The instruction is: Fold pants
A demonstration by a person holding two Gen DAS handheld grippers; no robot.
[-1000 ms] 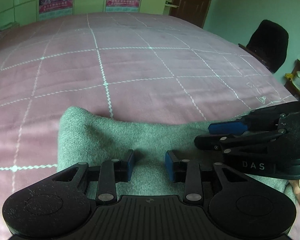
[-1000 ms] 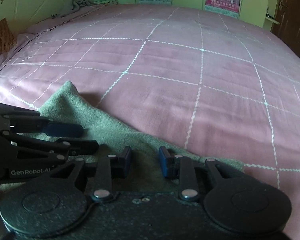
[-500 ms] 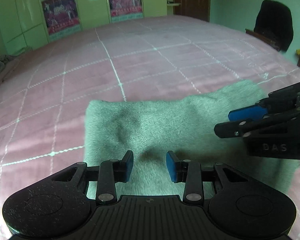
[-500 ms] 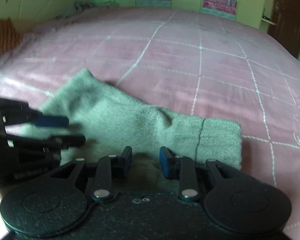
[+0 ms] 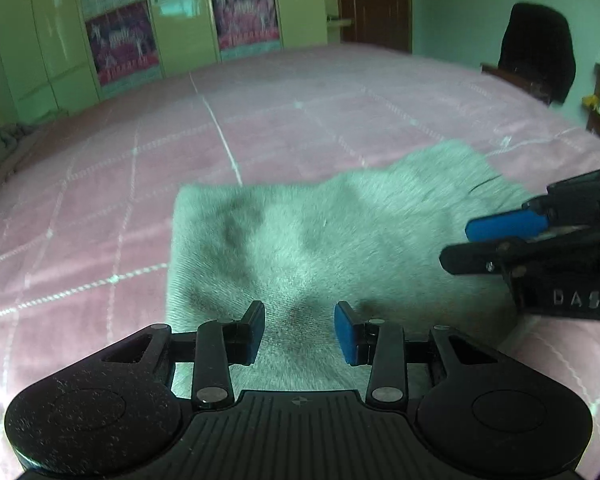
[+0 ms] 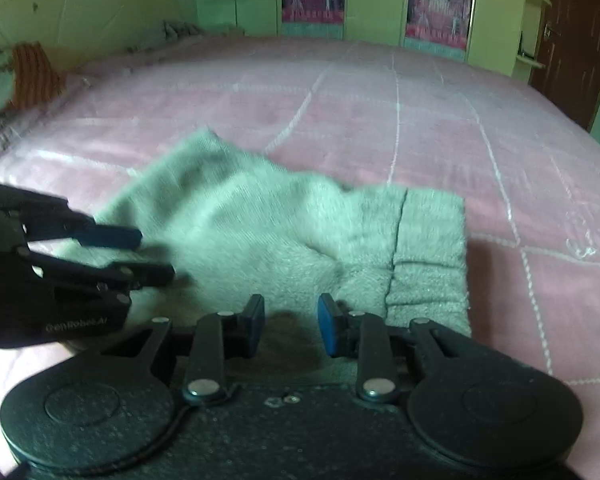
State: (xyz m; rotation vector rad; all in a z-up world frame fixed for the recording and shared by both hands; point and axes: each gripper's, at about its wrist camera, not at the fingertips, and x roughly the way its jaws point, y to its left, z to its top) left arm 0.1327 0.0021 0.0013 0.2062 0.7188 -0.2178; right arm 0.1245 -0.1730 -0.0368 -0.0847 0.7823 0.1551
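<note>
pants (image 5: 340, 240) near edge hidden behind the left gripper (image 5: 299, 332); right gripper (image 5: 540, 240) cut off by frame edge, all motion-blurred

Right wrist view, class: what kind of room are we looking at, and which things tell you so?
Most likely a bedroom: a wide bed with a pink quilted bedspread, tall green wardrobe doors behind it, and folded grey pants lying on the bed.

Open bed ahead of you, the two grippers close beside each other.

Your left gripper (image 5: 299, 333) and right gripper (image 6: 291, 325) hung over the folded pants (image 5: 320, 240), jaws apart with nothing between them; each stood in the other's sideways path. Beyond the pants, the pink bedspread (image 5: 260, 120) lay flat and unobstructed to the far wardrobe doors (image 5: 180, 20). On the far right a dark chair (image 5: 536, 48) stood just beside the bed's edge.
</note>
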